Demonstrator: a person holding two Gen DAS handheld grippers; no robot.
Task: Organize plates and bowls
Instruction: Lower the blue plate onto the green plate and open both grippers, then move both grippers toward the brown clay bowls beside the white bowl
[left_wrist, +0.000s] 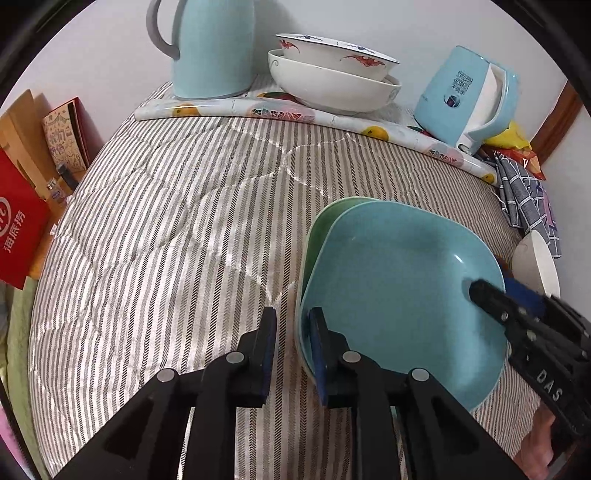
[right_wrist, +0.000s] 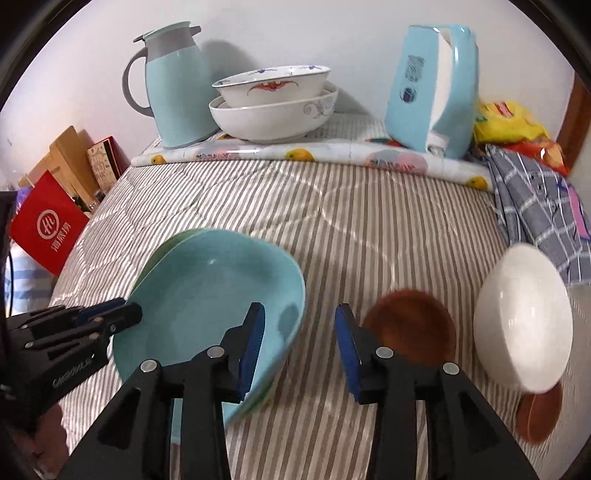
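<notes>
Slippage of the blue plate (left_wrist: 399, 280) is the main hazard in the left wrist view. The left gripper (left_wrist: 292, 312) stands open astride the plate's near rim, with the inner pad over the plate and the outer pad clear of it, striped bedding (left_wrist: 184, 221) showing between them. The blue plate lies on a green plate (left_wrist: 317, 229), whose edge shows just ahead of the claw. Closing here could pinch both rims together and lift the pair, or catch only the glazed lip and let it slide out. The right gripper's finger enters over the far rim of the same plate. Uneven pull from two claws could tip it.

Collision is the main hazard in the right wrist view. The right gripper (right_wrist: 300, 308) is open wide. Its left finger is above the plate's interior and its right finger is outside the rim. A brown bowl (right_wrist: 410, 326) sits just right of that finger, with a white bowl (right_wrist: 524, 317) beyond it, leaning. A sideways sweep could knock either. The soft quilt gives poor support, so a nudged bowl may roll.
</notes>
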